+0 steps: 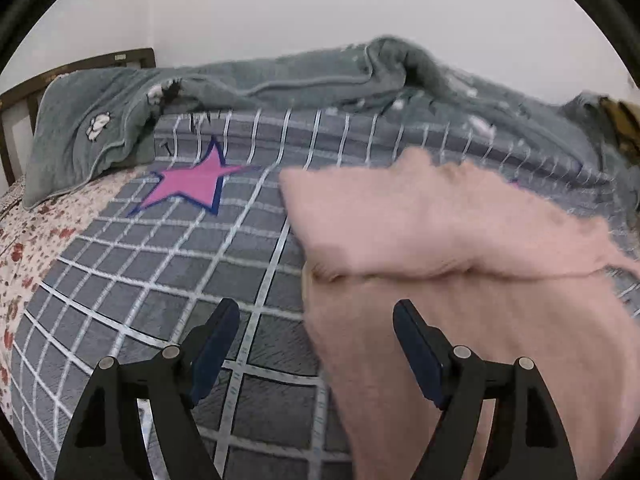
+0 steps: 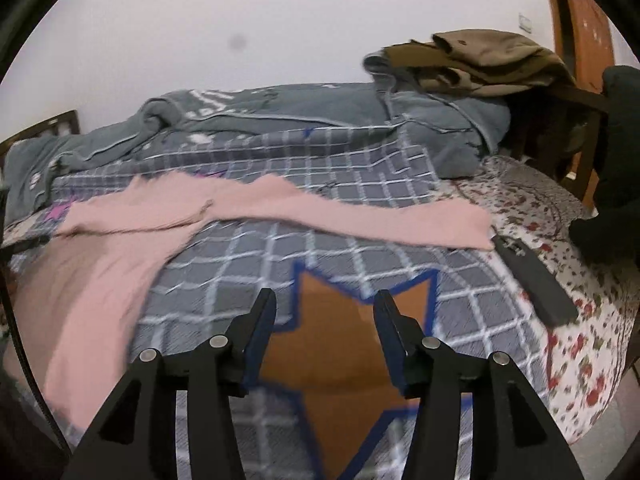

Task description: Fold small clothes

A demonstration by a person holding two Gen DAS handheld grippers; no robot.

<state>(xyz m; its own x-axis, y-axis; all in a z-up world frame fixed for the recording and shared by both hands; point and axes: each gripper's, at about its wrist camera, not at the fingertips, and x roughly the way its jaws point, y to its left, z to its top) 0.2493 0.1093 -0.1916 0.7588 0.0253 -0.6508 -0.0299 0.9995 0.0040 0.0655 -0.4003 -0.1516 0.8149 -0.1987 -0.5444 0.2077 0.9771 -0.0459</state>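
Pink knit garment (image 1: 460,248) looks light, limp, stretchy; pinch sleeve end at mid-right of right view; left gripper (image 1: 316,324) and right gripper (image 2: 325,320) both spread, empty.

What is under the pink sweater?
The pink sweater lies on the grey checked blanket, which shows all around it. Whatever pattern or thing sits beneath the sweater itself is covered.

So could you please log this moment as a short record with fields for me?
surface: checked grey bedspread with star patches
garment: pink garment lying on the bedspread, one long part stretched to the right
left gripper: open, nothing between the fingers
right gripper: open, above the orange star
beyond: rumpled grey blanket
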